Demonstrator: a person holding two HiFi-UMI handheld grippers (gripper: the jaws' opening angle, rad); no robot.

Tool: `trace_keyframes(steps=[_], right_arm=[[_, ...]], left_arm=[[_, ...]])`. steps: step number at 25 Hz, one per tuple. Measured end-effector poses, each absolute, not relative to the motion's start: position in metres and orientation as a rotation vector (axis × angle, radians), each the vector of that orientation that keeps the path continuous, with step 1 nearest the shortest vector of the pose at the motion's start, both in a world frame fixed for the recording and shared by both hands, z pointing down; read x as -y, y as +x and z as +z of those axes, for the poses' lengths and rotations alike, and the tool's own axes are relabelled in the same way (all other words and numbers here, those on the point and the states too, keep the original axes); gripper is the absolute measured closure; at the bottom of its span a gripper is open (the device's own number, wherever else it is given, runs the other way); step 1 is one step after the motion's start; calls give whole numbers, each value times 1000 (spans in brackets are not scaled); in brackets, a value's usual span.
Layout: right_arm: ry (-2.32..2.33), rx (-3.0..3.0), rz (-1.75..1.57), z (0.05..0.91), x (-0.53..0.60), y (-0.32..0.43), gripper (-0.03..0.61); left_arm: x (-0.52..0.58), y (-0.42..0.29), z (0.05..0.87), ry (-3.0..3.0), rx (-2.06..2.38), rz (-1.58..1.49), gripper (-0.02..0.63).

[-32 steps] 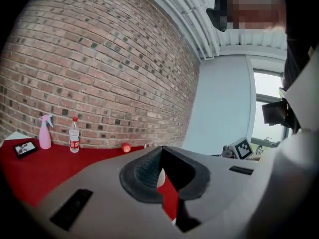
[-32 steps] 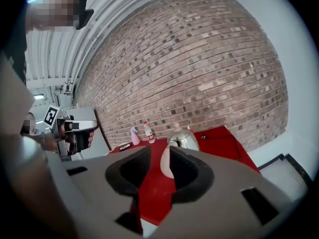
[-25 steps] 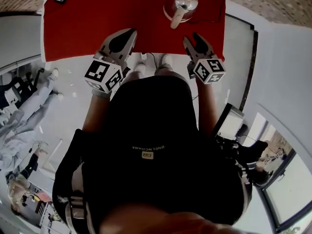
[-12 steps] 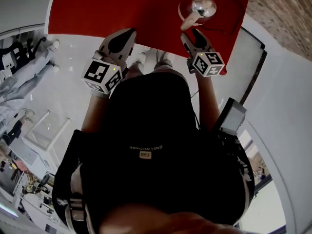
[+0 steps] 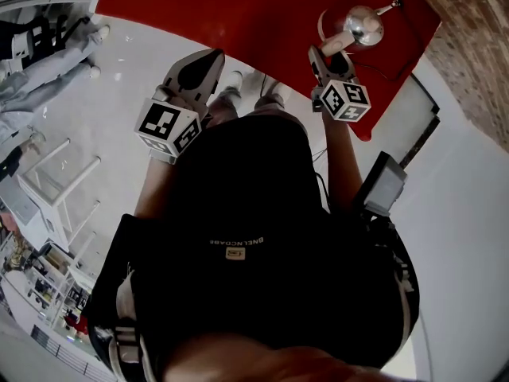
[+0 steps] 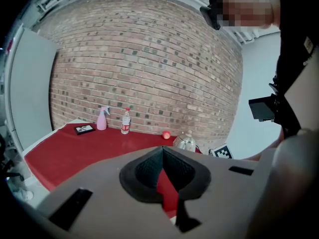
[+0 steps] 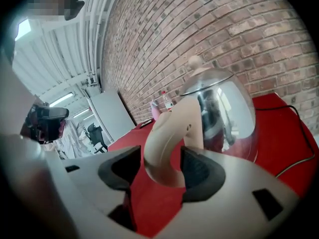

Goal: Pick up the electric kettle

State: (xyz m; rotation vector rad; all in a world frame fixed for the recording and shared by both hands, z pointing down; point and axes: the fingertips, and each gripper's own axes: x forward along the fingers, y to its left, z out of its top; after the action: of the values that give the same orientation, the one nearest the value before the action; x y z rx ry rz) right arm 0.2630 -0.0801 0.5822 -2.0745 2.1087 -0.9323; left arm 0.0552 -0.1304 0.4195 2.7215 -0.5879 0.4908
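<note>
Covering the top of the head view, the red table [image 5: 238, 14] runs along a brick wall [image 6: 149, 59], and the electric kettle [image 5: 362, 29] stands upright on it toward its right end, near that wall. Its steel dome [image 7: 224, 108] is topped by a lid knob, and a cord [image 7: 294, 163] trails over the cloth on its right. The pale curved handle [image 7: 167, 143] arches out toward the person. In the head view the kettle's long axis, from the handle to the far side, slants from lower left to upper right, roughly in line with the right gripper [image 5: 330, 56]. A thin part juts from the far side; I cannot tell what it is.

The right gripper's jaws have just been opening and now stand wide apart around the handle. The handle lies close against the right-hand pad [image 7: 199, 171], though I cannot tell whether it touches, with a clear gap to the other pad. Nothing is clamped.

The left gripper [image 5: 211, 54] is held at the table's near edge, well apart from the kettle, its jaws together at the tips with nothing between them.

Along the wall in the left gripper view stand a pink spray bottle [image 6: 102, 118] and a water bottle [image 6: 125, 122]. A dark flat frame [image 6: 84, 129] lies to the left of them, and a small red ball-shaped thing [image 6: 166, 134] sits nearer the kettle.
</note>
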Motion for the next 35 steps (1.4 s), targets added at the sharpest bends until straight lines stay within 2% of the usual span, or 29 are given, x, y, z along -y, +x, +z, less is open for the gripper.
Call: trace_keyframes(steps=[13, 22, 28, 35], right_arm=[[-2120, -2140, -850, 601, 115, 253, 344], [-2173, -2161, -791, 596, 143, 250, 376], [-2275, -2136, -767, 596, 151, 255, 437], [-2344, -2118, -761, 600, 162, 258, 443]], left_arm=[[132, 3, 427, 2640, 821, 458, 609], [123, -23, 422, 2612, 900, 452, 609], [121, -39, 421, 2587, 955, 432, 609], [119, -54, 424, 2566, 1003, 433, 609]])
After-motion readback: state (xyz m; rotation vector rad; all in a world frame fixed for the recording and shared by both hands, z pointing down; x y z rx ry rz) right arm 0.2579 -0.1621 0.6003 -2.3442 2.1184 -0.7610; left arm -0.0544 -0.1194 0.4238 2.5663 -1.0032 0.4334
